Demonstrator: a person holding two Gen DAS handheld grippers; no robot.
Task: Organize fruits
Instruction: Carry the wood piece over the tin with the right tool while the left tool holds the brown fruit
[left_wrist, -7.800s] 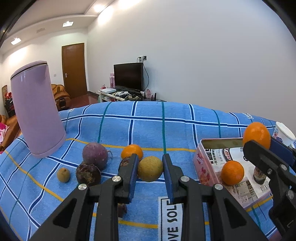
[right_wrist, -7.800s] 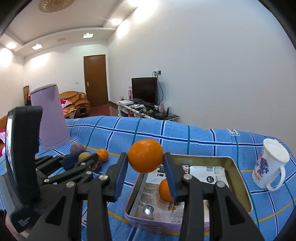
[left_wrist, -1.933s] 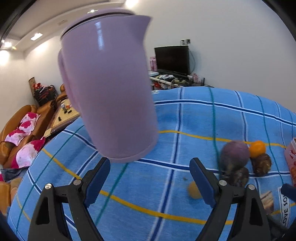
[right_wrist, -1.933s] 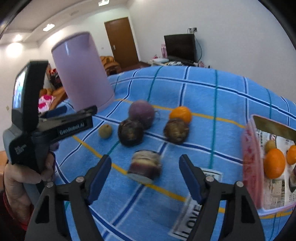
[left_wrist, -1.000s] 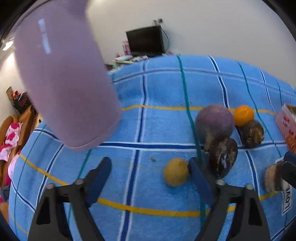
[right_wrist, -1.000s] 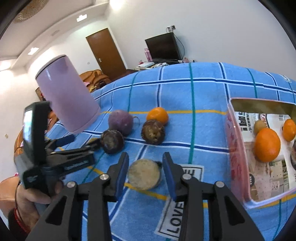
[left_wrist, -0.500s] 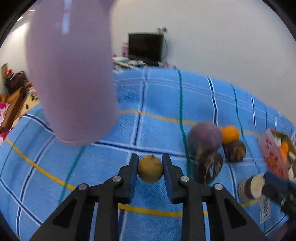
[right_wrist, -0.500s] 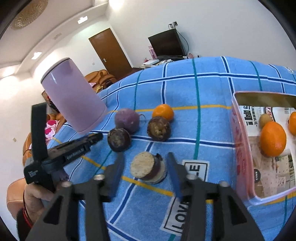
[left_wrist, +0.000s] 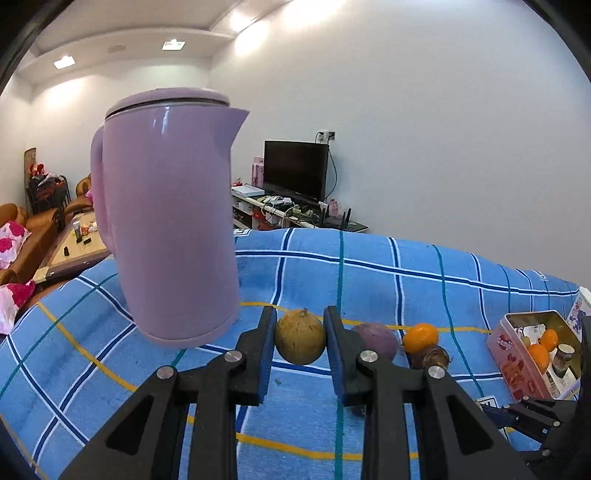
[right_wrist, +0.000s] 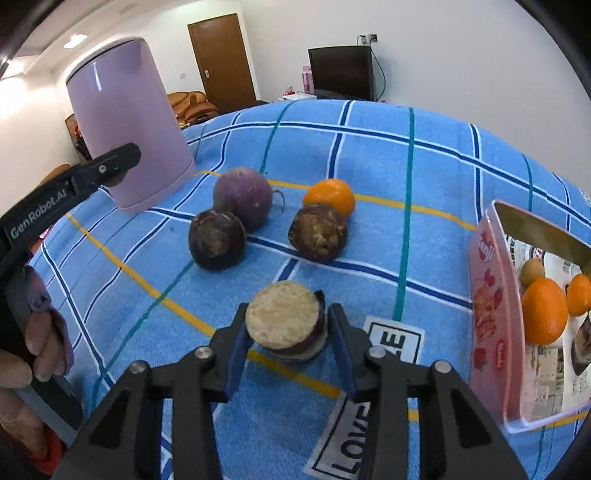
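The left wrist view shows the left gripper (left_wrist: 300, 341) with its fingers clenched on a small brown-yellow round fruit (left_wrist: 300, 336), held clear of the blue checked cloth (left_wrist: 406, 273) in front of a purple kettle (left_wrist: 170, 243), and it alone shows the inside of the pink tin (left_wrist: 517, 354) as a whole, with oranges in it. The right wrist view shows the right gripper (right_wrist: 286, 334), whose fingers have just been closing around a cut dark fruit half (right_wrist: 286, 325) that rests on the cloth with its pale cut face up; the left pad touches it, and contact at the right pad cannot be told. Only this view shows the purple round fruit (right_wrist: 243, 197), two dark fruits (right_wrist: 216, 243) and an orange (right_wrist: 329, 195) unobstructed, and a hand (right_wrist: 44, 354) on the left tool.
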